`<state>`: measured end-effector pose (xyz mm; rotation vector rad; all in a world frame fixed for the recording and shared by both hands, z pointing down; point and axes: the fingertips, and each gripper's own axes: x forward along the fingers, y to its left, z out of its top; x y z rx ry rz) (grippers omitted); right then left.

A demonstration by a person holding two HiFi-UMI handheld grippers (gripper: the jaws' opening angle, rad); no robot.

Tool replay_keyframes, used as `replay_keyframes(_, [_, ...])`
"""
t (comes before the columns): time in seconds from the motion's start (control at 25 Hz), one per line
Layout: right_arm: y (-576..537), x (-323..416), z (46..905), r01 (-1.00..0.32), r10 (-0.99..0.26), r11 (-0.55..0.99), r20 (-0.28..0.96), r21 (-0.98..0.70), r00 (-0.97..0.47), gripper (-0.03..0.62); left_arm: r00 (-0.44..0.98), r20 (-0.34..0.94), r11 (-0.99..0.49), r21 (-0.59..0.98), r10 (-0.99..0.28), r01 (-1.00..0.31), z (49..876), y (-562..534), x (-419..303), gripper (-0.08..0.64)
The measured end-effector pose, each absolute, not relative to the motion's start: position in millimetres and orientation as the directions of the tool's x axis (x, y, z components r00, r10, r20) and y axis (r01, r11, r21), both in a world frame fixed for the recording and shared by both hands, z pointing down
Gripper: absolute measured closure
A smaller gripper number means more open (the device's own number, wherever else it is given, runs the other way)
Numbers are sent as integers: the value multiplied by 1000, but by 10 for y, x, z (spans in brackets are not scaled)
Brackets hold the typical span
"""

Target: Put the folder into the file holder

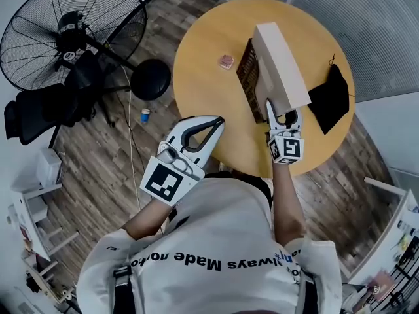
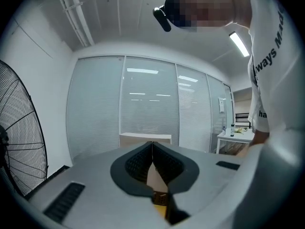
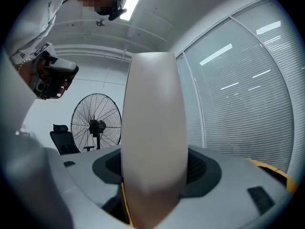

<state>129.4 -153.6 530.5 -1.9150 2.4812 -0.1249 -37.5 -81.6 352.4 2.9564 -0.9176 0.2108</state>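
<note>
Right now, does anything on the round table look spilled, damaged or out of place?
Nothing looks spilled or damaged. The beige folder, clamped at its near end by the right gripper, sits alongside the dark mesh file holder; I cannot tell whether it is inside.

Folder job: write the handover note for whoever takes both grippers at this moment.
Left gripper: shut and empty, held off the near edge of the round table.
Right gripper: shut on the near end of the beige folder.
The folder sits against the dark mesh file holder, along its right side. I cannot tell whether its lower edge has entered the holder.
Done: the folder is gripped and brought to the holder.
Left: seat the folder in the holder, then release it.
A black cloth lies just right of the folder.
</note>
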Motion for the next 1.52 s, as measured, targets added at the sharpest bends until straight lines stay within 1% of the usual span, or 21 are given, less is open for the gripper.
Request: replay_keyframes(1.52, [-1467,1235,5559,-958,-946,264,164,-114,-280,288,820,129,-827,5,-557,-562,3550,-722,-450,537])
